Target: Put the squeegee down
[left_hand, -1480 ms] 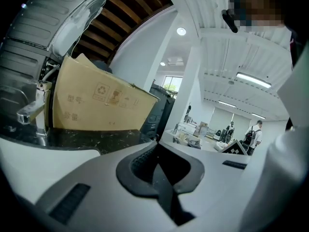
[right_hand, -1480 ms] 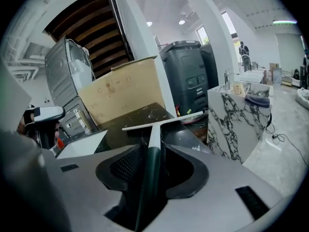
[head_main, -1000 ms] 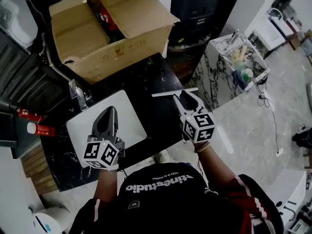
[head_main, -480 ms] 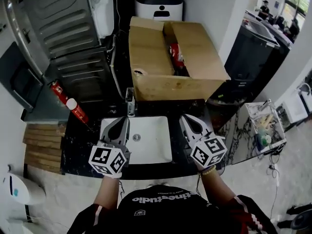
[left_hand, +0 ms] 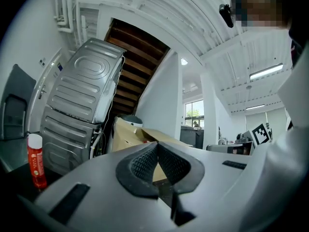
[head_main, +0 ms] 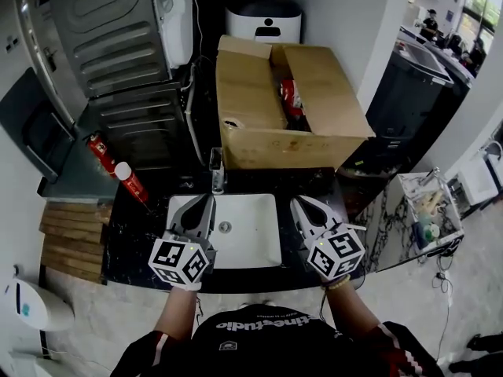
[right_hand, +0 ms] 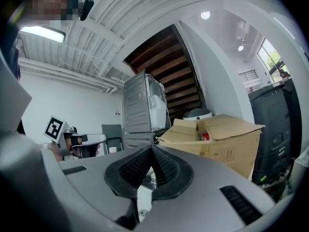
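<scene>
No squeegee shows clearly in any view now. In the head view my left gripper (head_main: 206, 201) and right gripper (head_main: 297, 203) are held side by side, level, over the white sink (head_main: 259, 246). The left gripper view shows the left gripper (left_hand: 157, 146) with its ribbed pads (left_hand: 143, 162) touching at the tip and nothing between them. In the right gripper view the right gripper (right_hand: 151, 149) is shut too, empty, with pads (right_hand: 135, 167) pressed together.
An open cardboard box (head_main: 275, 124) stands on the black counter behind the sink, beside a faucet (head_main: 216, 167). A red bottle (head_main: 130, 181) lies at the left. A metal appliance (head_main: 118, 45) rises at back left. A glass-topped rack (head_main: 428, 210) stands at the right.
One second ago the right gripper stood open at a white squeegee on the counter's right edge. Now it is shut and empty, and both grippers have come over the sink.
</scene>
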The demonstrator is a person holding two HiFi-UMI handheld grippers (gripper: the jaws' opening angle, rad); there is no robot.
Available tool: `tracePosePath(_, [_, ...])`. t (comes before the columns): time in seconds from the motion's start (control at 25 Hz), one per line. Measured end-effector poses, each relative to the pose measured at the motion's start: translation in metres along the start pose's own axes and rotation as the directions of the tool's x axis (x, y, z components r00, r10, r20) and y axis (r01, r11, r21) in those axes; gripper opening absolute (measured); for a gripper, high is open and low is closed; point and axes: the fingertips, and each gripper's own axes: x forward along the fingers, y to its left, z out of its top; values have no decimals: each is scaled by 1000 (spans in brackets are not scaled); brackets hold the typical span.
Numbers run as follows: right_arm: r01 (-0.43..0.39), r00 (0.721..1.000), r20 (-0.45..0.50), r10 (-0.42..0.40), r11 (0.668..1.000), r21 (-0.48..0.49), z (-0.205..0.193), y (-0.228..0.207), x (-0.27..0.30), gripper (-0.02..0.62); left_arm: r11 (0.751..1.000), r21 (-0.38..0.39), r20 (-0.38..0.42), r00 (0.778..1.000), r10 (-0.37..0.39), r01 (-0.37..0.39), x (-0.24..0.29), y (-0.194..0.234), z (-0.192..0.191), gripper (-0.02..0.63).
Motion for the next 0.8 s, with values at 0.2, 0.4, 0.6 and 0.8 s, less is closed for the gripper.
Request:
tracePosePath(0.2, [17,1000,6,-17,1000,4,1,-4,-5,38,1000,-9,8,1000,-10,10,6,-7,3,15])
tracePosePath(0.4, [30,1000,8,-30,999,12,0,-7,-6,38,1000,2,7,1000,-19,19,9,-9,2,15])
tracePosePath(0.6, [35,999,9,-35,999,4,1,-7,-7,38,1000,-1,9,1000,-21,21,11,-9,1,14])
tracePosePath(0.8, [35,999,9,-35,999,-2,4,-8,-7,37,1000,-4,11,1000,-24,24,13,-11,3,15])
